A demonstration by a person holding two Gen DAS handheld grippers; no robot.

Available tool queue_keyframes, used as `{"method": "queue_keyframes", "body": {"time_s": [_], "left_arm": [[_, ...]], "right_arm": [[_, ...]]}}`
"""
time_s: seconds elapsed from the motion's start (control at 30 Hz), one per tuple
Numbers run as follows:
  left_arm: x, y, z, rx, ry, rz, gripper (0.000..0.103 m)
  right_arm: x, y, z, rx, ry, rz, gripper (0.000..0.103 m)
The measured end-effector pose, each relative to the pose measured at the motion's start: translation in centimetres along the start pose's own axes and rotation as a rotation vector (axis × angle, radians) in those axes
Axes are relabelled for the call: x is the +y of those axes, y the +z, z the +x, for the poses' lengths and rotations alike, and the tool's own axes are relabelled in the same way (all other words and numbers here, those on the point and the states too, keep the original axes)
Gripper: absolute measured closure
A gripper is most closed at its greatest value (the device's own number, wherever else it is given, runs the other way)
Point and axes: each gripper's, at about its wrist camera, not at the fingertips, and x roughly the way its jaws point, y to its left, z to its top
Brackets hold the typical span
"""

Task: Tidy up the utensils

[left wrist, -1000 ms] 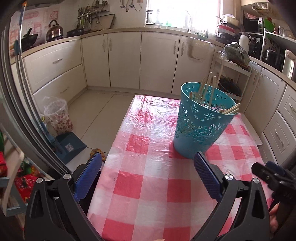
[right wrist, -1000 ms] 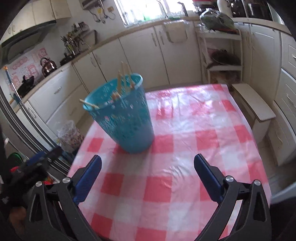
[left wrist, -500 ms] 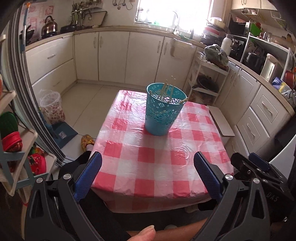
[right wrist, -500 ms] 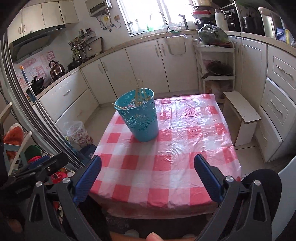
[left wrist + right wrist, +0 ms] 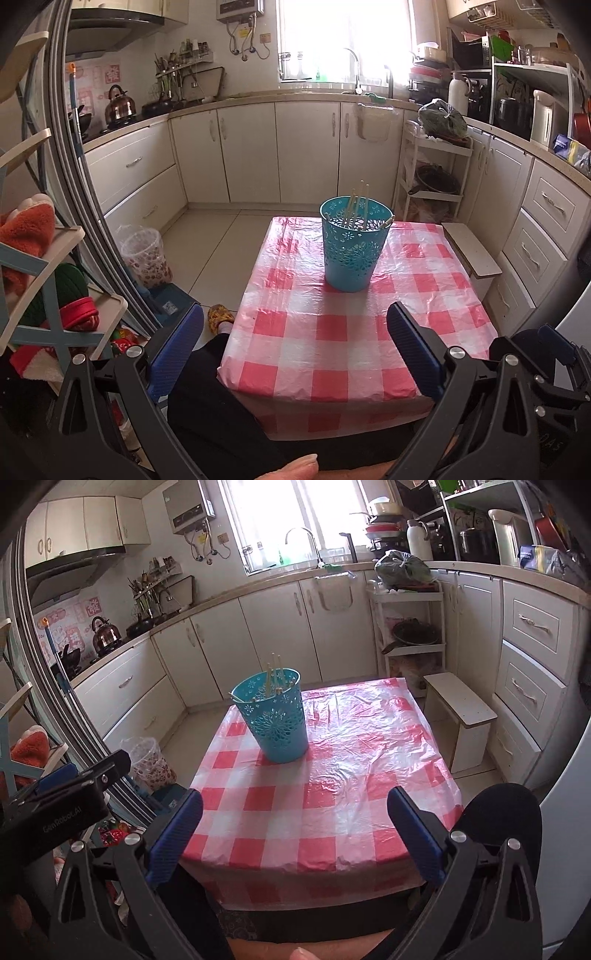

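The sticks (image 5: 356, 206) stand in the blue basket (image 5: 352, 251) at twelve o'clock on the table (image 5: 332, 332), so both the left gripper (image 5: 295, 354) and the right gripper (image 5: 295, 834) hang back near six o'clock, fingers wide apart and holding nothing, likely because the job is done.

Both tools are held low at the person's lap, side by side and level. The left gripper (image 5: 295, 349) has its blue-padded fingers (image 5: 413, 349) spread wide with nothing between them. The right gripper (image 5: 295, 830) is spread just as wide, also bare. A fingertip (image 5: 297, 468) peeks in below the left gripper, and black-clad legs (image 5: 221, 398) sit beneath it.
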Motion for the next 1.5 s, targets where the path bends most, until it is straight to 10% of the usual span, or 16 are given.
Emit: {"method": "queue_keyframes", "body": {"time_s": [0.5, 1.5], "left_arm": [[-0.8, -0.3, -0.6, -0.022, -0.006, 0.011, 0.008], [-0.1, -0.6, -0.6, -0.025, -0.002, -0.014, 0.008]], "right_arm": [[0.3, 0.3, -2.8, -0.168, 0.006, -0.019, 0.007], [0.9, -0.3, -3.0, -0.185, 0.007, -0.058, 0.007]]}}
